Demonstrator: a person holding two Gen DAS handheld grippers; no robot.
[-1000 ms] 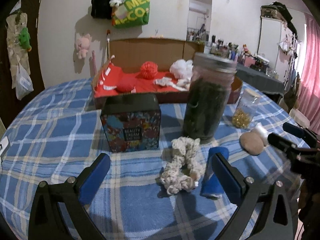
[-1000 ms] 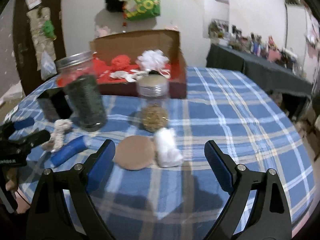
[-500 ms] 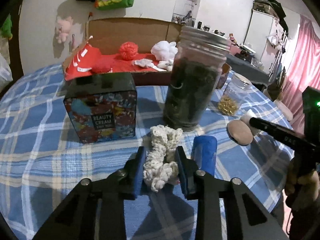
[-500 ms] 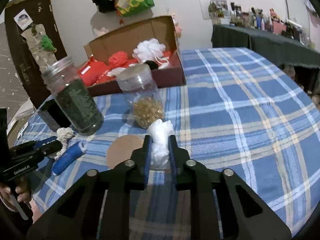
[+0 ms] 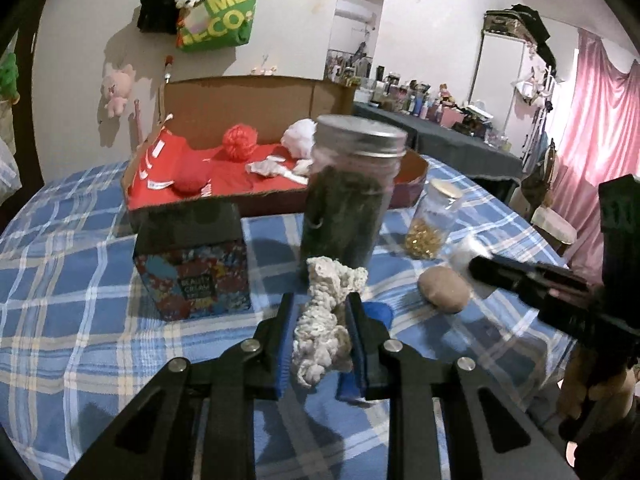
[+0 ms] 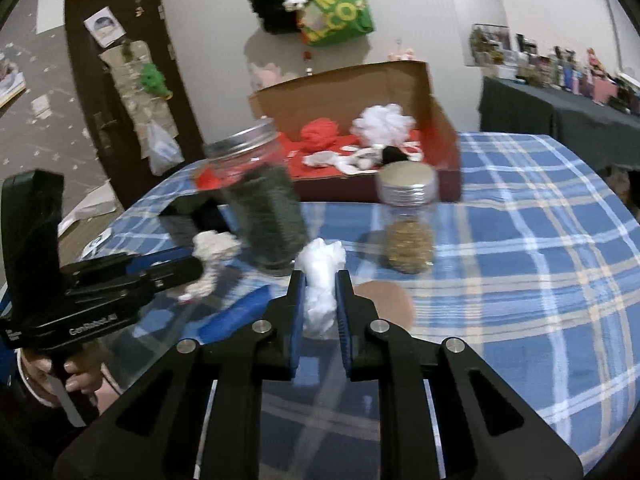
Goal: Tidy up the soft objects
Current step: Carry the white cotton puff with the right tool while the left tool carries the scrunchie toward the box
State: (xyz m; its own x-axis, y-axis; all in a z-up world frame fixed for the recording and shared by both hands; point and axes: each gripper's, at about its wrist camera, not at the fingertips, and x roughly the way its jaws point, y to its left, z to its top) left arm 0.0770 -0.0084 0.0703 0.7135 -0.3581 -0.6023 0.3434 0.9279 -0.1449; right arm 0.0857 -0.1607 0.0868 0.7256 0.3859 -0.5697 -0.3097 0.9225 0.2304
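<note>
Left wrist view showed my left tongs (image 5: pixel 318 332), wide apart a second before, now clamped on the cream knitted bundle (image 5: pixel 326 320), lifted just in front of the dark jar (image 5: pixel 348 196). My right tongs (image 6: pixel 318 308) had likewise closed on the white fluffy wad (image 6: pixel 320 280), right of that jar. Both soft things were off the surface (image 6: pixel 540 280), so I judged carrying them past the jar to the cardboard box (image 6: pixel 440 120) came next.

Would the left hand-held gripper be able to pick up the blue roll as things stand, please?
Probably not: the left hand-held gripper is already shut on the cream scrunchie, and the blue roll lies beside it.
</note>
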